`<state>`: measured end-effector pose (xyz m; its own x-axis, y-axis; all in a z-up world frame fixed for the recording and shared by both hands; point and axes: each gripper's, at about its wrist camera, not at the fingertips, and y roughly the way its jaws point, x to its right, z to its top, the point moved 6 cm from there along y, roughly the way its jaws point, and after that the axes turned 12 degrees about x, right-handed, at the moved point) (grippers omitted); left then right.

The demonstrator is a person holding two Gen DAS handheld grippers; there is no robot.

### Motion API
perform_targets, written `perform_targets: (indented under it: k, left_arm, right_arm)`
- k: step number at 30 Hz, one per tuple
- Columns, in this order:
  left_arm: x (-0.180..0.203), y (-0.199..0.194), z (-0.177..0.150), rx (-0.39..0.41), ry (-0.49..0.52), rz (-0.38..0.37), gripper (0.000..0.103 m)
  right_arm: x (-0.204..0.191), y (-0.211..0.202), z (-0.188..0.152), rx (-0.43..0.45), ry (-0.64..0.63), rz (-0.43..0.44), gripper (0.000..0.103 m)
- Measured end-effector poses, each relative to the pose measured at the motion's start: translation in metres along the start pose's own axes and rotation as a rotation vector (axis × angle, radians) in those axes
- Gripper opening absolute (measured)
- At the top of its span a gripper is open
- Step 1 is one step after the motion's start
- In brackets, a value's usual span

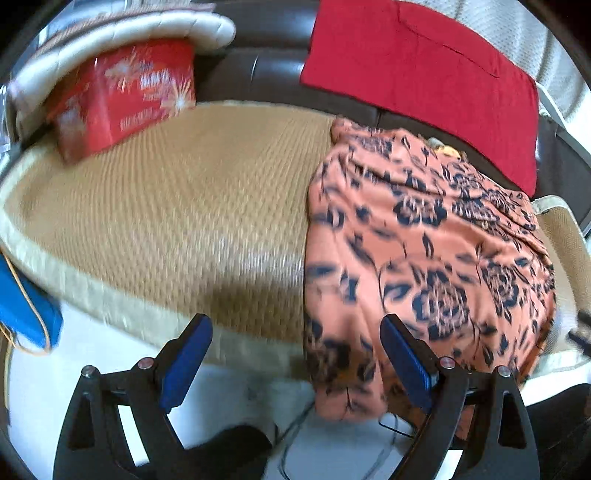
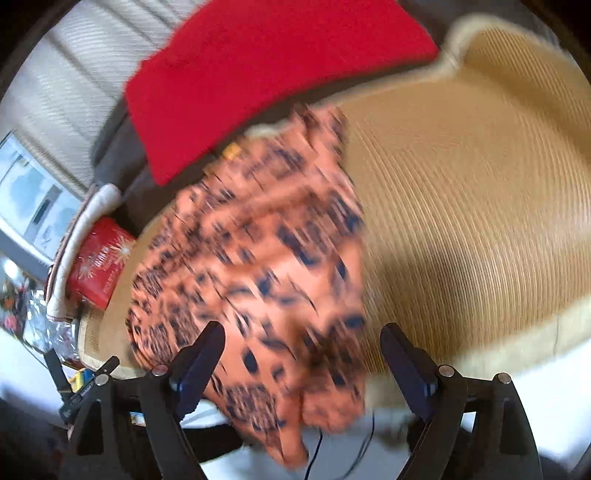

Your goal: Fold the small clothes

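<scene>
1. a tan woven mat (image 1: 177, 206) with a pale border covers the seat surface.
2. an orange floral garment (image 1: 424, 258) lies on its right part, its hem hanging over the front edge.
3. a red box (image 1: 125, 96) sits at the far left corner.

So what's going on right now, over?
Left gripper open, empty. Right gripper open, empty. Orange floral garment crumpled on woven mat, hanging over its edge. Nothing in the way.

A garment (image 1: 424, 258) lies on the right part of a woven mat (image 1: 184, 206), its near edge hanging over the mat's front border. A box (image 1: 122, 96) stands at the mat's far left corner, under a cushion (image 1: 122, 33), and a cloth (image 1: 424, 74) is draped on the sofa back behind the garment. A bag (image 1: 26, 310) sits off the mat's near left edge.
</scene>
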<state>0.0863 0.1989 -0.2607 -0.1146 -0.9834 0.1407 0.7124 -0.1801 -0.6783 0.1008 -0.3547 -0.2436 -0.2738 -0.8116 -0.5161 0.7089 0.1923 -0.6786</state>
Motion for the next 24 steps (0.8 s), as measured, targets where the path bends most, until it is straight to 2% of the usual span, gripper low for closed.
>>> perform_targets:
  k: [6,9,12,15,19,24]
  left_arm:
    - [0.002,0.011,-0.041,-0.142,-0.050,-0.072,0.092]
    - [0.007,0.015,-0.051,-0.180,-0.050,-0.111,0.092]
    - [0.010,0.019,-0.056,-0.203,-0.062,-0.124,0.092]
    - [0.018,0.026,-0.056,-0.231,-0.091,-0.161,0.092]
    - [0.029,0.038,-0.058,-0.254,-0.073,-0.156,0.092]
    - [0.047,0.048,-0.062,-0.266,-0.028,-0.164,0.092]
  right_arm:
    - [0.021,0.029,-0.065,-0.251,0.105,-0.016,0.089]
    - [0.024,0.042,-0.080,-0.274,0.060,-0.063,0.089]
    - [0.029,0.054,-0.082,-0.259,0.008,-0.136,0.089]
    - [0.025,0.063,-0.083,-0.266,0.034,-0.102,0.088]
    - [0.024,0.075,-0.086,-0.266,0.056,-0.098,0.086]
    - [0.021,0.081,-0.095,-0.275,0.031,-0.063,0.063]
